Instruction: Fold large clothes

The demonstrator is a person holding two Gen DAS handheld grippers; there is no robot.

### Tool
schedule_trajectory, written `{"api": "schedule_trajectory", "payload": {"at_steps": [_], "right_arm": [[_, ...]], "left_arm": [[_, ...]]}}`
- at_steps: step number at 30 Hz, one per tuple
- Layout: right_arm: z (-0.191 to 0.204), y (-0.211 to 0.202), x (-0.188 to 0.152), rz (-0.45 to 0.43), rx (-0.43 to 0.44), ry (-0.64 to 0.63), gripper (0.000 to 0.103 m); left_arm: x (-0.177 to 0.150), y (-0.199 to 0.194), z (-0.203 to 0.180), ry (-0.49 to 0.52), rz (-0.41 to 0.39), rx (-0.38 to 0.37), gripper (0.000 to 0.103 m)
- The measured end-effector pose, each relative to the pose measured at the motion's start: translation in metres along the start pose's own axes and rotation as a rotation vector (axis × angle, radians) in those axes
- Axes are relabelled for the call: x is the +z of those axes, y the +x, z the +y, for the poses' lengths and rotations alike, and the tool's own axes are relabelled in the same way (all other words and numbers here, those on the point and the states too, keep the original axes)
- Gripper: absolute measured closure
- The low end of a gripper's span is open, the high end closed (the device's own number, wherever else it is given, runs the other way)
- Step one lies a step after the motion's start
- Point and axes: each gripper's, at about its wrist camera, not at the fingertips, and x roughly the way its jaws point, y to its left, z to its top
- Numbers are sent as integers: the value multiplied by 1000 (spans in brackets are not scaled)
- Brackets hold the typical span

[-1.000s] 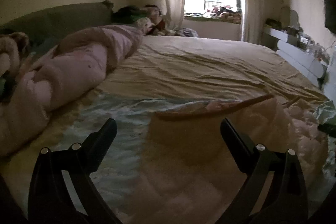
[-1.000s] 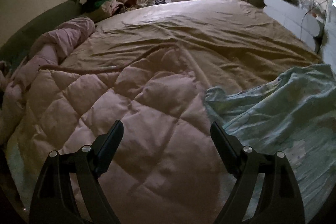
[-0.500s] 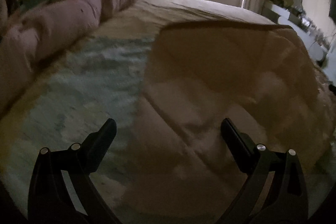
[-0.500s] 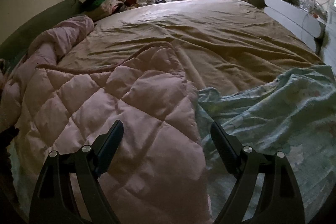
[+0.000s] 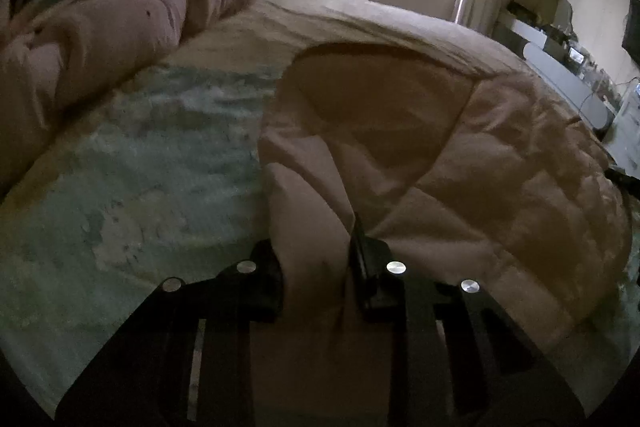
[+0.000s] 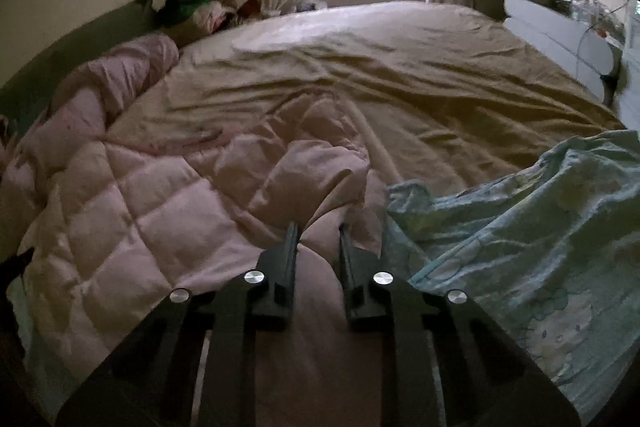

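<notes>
One wide bed (image 6: 420,75) under a tan sheet stretches away ahead of both claws. One pink quilted comforter (image 6: 132,215) lies bunched on its near part, beneath and ahead of them. One pale blue printed sheet (image 6: 528,239) lies right of the right claw (image 6: 318,239) and left of the left claw (image 5: 316,251). Each of the two claws is closing, jaws pinching a fold of the comforter.

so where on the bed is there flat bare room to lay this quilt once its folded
The tan sheet is bare between the pink quilt and the window. The left edge is crowded by a rolled pink duvet, and the near right by the blue-green sheet.
</notes>
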Motion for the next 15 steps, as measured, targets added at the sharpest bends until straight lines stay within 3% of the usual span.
{"api": "schedule_trajectory", "payload": {"at_steps": [9, 15], "right_arm": [[-8, -13, 35, -112, -28, 74, 92], [-7, 11, 43, -89, -97, 83, 93]], "left_arm": [[38, 1, -6, 10, -61, 34, 88], [50, 21, -11, 16, -47, 65, 88]]}}
